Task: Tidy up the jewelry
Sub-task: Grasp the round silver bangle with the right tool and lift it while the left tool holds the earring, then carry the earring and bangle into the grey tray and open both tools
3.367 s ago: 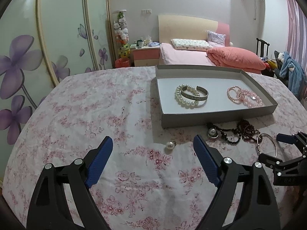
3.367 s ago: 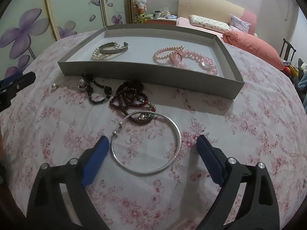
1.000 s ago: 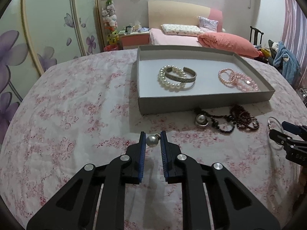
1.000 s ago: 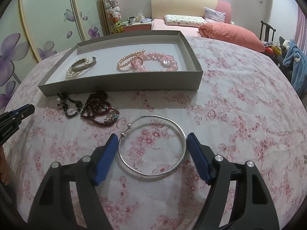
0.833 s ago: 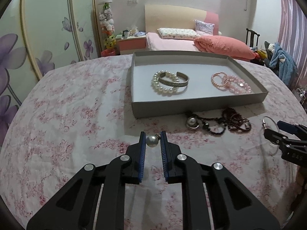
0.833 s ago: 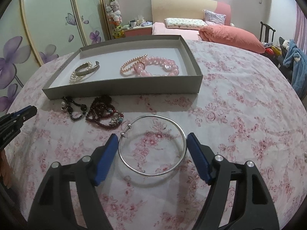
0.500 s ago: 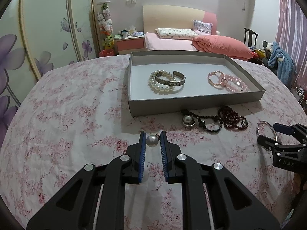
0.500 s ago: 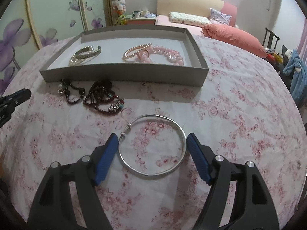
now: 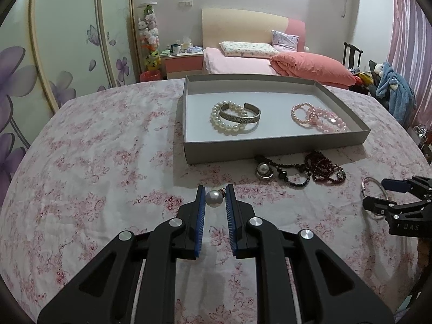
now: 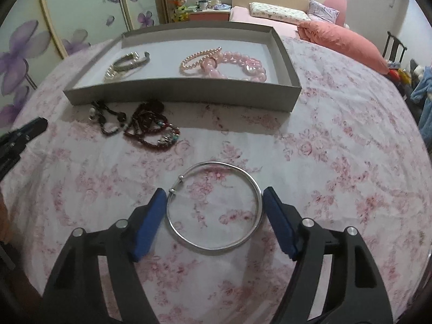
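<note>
In the left wrist view the right gripper point(image 9: 378, 197) hides the near part of the silver bangle point(image 9: 374, 189), and the picture's right edge cuts its body. In the right wrist view the grey tray point(image 10: 183, 91) wall covers the near edge of the pearl bracelet point(image 10: 114, 74). The bedside cabinet's point(image 10: 209, 13) items are too small to tell.

A pink floral tablecloth point(image 9: 89, 162) covers the surface. The grey tray point(image 9: 270, 145) sits at twelve o'clock. Dark bead strands point(image 10: 145, 127), perhaps two necklaces, lie just before it
</note>
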Demonstrator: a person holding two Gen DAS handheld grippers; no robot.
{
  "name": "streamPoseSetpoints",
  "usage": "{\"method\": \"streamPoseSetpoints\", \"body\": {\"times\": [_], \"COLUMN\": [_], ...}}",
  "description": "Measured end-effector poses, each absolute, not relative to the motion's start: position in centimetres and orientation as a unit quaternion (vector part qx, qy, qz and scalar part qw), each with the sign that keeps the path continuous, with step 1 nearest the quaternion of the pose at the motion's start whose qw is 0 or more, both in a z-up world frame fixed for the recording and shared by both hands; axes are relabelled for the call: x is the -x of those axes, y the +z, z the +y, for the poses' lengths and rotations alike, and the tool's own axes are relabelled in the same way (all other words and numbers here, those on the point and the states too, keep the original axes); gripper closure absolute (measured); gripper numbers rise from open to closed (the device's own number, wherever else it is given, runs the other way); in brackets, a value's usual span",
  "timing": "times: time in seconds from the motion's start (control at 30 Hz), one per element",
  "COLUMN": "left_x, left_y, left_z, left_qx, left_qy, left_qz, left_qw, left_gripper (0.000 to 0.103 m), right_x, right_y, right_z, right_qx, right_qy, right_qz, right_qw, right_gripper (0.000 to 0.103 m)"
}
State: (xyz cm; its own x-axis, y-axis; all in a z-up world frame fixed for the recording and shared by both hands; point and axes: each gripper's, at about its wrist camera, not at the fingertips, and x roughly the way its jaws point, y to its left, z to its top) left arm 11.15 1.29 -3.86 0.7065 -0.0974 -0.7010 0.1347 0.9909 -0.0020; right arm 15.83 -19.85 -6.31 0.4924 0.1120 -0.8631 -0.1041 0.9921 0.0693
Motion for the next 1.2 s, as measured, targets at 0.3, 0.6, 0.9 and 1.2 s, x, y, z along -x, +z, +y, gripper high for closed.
{"method": "streamPoseSetpoints", "body": {"times": [0.3,0.6,0.9,1.2], "left_x": [-10.5,-9.4,-9.3,-10.9], "left_y": [-2.7,-0.6,1.5,2.5], "left_z": [0.7,-0.2,-1.3,-2.1], "left_qx": [-0.016,-0.021,-0.025,-0.035], "left_qy": [-0.071,-0.066,-0.064,-0.060], "left_qz": [0.358,0.301,0.250,0.221], "left_qw": [0.931,0.951,0.966,0.973], "left_gripper": [0.087,0.087,0.087,0.087], "right_x": [-14.6,-12.8,-11.4,-13.7], "right_y": [-3.6,0.5,3.7,4.9], "right_z": [-20.3,-19.9,-18.2,-17.7], "right_qx": [-0.076,-0.071,-0.023,-0.010], "right_qy": [0.075,0.040,0.001,-0.014], "right_qz": [0.431,0.298,0.174,0.145], "right_qw": [0.896,0.951,0.985,0.989], "right_gripper": [0.032,0.032,0.031,0.031]}}
